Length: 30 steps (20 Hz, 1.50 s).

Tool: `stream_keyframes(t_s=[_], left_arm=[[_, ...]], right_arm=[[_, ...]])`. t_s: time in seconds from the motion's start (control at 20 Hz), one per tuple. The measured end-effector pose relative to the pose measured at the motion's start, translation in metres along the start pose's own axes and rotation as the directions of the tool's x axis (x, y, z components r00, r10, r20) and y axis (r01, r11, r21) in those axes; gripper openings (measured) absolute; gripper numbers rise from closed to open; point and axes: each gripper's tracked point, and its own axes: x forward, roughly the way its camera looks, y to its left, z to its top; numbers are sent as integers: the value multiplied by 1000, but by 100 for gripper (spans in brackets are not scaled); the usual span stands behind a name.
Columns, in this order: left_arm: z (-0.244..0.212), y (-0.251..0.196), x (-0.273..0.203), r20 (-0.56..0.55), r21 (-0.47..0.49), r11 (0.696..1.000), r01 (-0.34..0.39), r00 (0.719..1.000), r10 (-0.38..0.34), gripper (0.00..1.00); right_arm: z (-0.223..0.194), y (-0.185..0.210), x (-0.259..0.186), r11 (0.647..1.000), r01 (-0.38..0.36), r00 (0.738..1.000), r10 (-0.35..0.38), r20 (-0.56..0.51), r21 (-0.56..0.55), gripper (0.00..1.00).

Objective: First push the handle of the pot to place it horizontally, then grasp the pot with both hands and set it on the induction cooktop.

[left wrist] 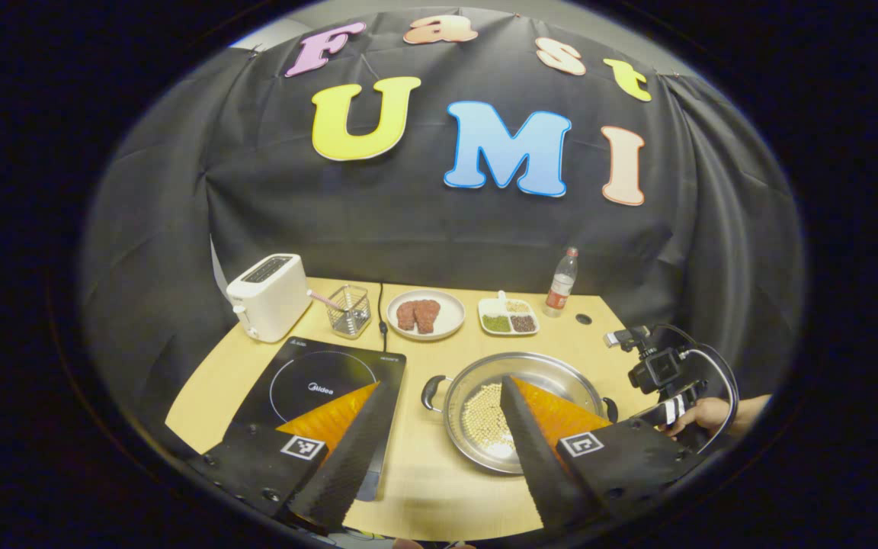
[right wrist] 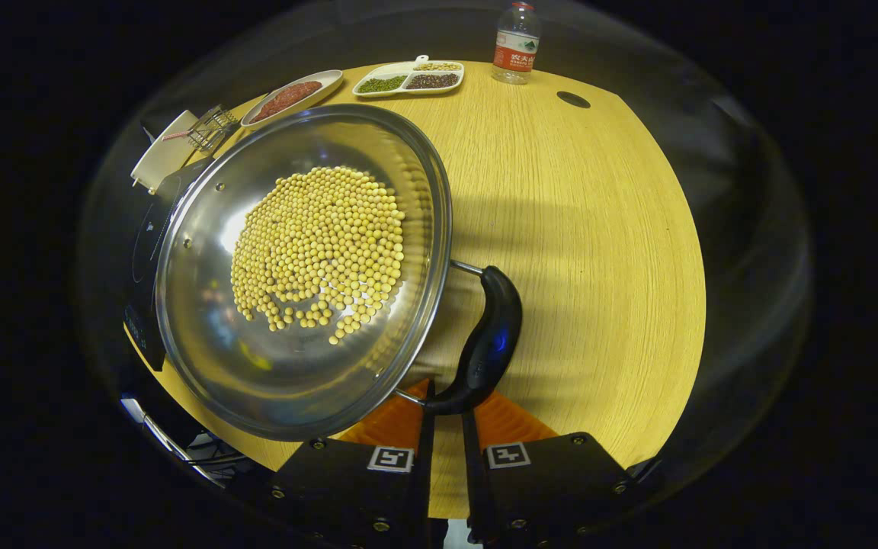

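Close in, right gripper (right wrist: 447, 427) has fingers nearly pressed together, narrow gap, tips at lower end of black curved pot handle (right wrist: 488, 343); firm pinch cannot be told. Left gripper (left wrist: 439, 450) spread wide, hovering above table. Shiny round steel pot (left wrist: 519, 408) holding yellow soybeans (right wrist: 321, 248) sits on light wooden table (right wrist: 584, 229), just beside black induction cooktop (left wrist: 317, 381). Beyond: white toaster (left wrist: 267, 296), plate of red meat (left wrist: 425, 314), clear plastic bottle (right wrist: 516, 43).

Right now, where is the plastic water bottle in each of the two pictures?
Left gripper view: the bottle stands at the table's far edge, right of centre, against the black cloth.
Right gripper view: it is at the very top, just right of centre.
Shared landmark: the white divided dish just left of it.
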Motion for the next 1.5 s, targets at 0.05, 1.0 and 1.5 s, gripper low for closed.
stream_keyframes(t_s=[0.05,1.0,1.5], left_arm=[[-3,0,4,-13,1,1000,5,1000,-5,99],[-33,23,109,-174,90,949,301,943,-283,94],[-84,9,185,-210,129,963,235,956,-205,97]], right_arm=[[2,-1,1,1000,1,1000,-1,2,-1,21],[-1,20,-93,937,-11,955,-93,280,349,96],[55,14,-88,960,-34,831,-127,541,277,96]])
